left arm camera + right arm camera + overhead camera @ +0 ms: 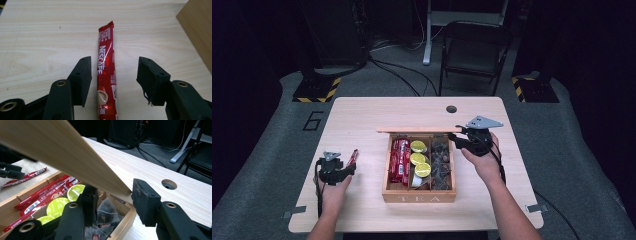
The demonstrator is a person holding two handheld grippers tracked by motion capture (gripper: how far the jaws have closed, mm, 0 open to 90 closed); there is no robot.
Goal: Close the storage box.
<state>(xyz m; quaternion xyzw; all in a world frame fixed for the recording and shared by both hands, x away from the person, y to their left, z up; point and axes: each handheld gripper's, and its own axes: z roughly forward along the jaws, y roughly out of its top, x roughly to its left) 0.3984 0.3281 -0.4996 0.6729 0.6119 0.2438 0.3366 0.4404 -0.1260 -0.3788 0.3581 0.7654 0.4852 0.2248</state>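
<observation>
A red Nescafe stick [106, 75] lies flat on the wooden table [362, 115], left of the tea box [419, 197]. My left gripper [115, 61] is open, one jaw on each side of the stick, pads clear of it; the high view shows this gripper [346, 169] by the stick [352, 157]. My right gripper [460, 135] is shut on the right end of the box's raised lid [419, 130], whose thin edge [62, 150] runs between the jaws [115, 187]. Inside are red sticks [400, 160], green-topped capsules [419, 160] and dark tea bags [441, 160].
A round cable hole [451, 109] sits in the table behind the box. Beyond the far edge stand a dark folding chair [474, 47] and floor cables. Bare tabletop lies in front of the box and at the far left.
</observation>
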